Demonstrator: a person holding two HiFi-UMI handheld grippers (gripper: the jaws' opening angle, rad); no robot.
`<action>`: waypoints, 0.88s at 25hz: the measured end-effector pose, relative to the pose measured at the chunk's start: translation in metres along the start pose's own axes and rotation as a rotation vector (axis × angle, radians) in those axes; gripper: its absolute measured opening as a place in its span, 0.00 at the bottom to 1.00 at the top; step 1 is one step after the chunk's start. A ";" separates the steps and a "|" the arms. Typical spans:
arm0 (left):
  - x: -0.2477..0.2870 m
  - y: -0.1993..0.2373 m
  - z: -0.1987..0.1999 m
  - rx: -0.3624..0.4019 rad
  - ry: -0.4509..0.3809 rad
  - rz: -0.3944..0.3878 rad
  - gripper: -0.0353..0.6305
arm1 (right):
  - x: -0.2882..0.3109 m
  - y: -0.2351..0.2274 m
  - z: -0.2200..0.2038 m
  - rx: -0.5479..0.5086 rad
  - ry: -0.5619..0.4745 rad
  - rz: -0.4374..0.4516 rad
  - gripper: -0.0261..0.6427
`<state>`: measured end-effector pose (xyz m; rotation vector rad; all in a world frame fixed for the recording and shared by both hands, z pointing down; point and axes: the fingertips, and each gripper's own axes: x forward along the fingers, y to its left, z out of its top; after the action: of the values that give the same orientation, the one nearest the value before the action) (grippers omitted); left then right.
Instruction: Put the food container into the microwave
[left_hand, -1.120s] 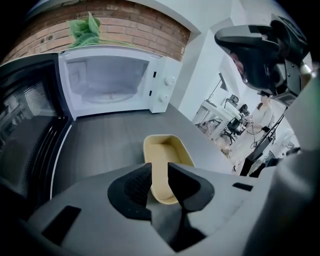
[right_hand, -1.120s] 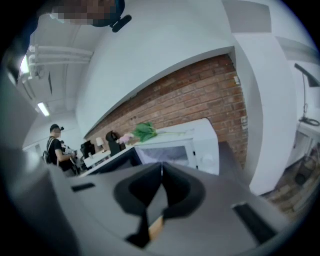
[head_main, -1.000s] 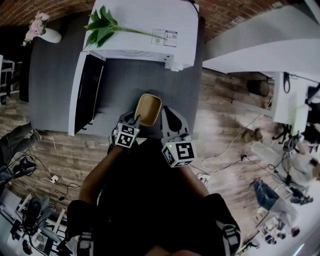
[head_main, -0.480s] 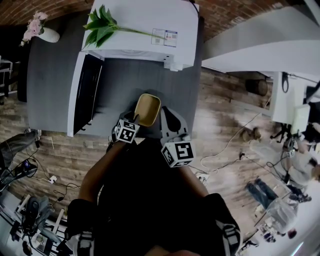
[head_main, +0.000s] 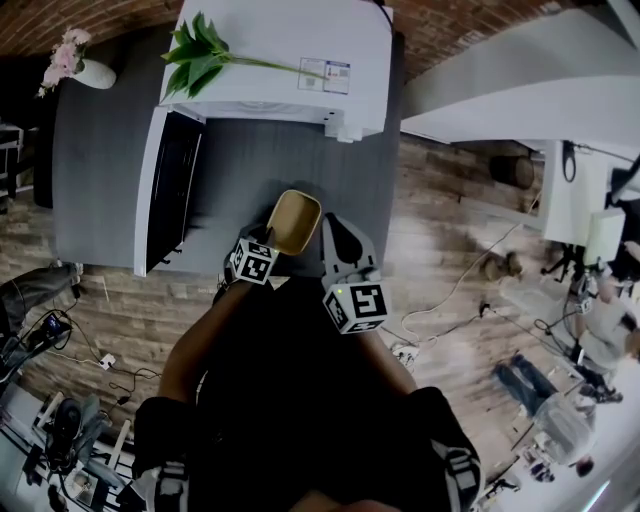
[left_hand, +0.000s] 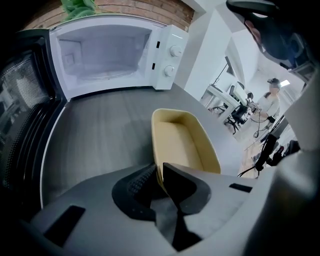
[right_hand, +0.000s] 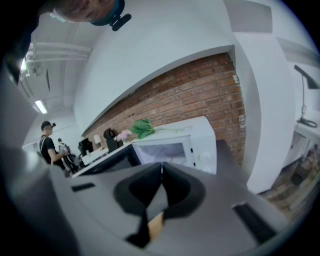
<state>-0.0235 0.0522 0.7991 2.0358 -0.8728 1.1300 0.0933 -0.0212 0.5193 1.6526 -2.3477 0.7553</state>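
A tan, empty food container (head_main: 295, 220) sits on the grey counter (head_main: 100, 180) in front of the white microwave (head_main: 290, 60), whose door (head_main: 170, 190) hangs open to the left. My left gripper (head_main: 270, 238) points steeply down at the container's near end. In the left gripper view its jaws have just been closing, and the left gripper (left_hand: 161, 171) now pinches the near wall of the container (left_hand: 182, 145) between its pads. The microwave cavity (left_hand: 105, 55) beyond is empty. My right gripper (head_main: 335, 235) hovers just right of the container. In its own view the right gripper (right_hand: 161, 167) is shut on nothing.
A leafy green stem (head_main: 205, 50) lies on top of the microwave. A white vase of pink flowers (head_main: 80, 65) stands at the counter's far left corner. The open door (left_hand: 20, 115) flanks the left side of the path to the cavity. The counter's front edge is right by my hands.
The left gripper has sunk a little onto the container's near rim and its jaws have closed on it. The right gripper has not moved.
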 end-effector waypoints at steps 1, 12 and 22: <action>0.000 0.001 0.001 -0.004 -0.003 0.001 0.16 | 0.001 0.000 0.000 0.000 -0.001 0.000 0.09; -0.008 0.012 0.009 -0.038 -0.036 0.005 0.12 | 0.009 0.000 0.000 -0.005 -0.002 0.012 0.09; -0.015 0.026 0.015 -0.097 -0.066 0.000 0.12 | 0.015 0.009 0.006 -0.024 -0.006 0.023 0.09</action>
<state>-0.0432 0.0291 0.7846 2.0033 -0.9425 1.0055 0.0804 -0.0340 0.5176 1.6234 -2.3737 0.7252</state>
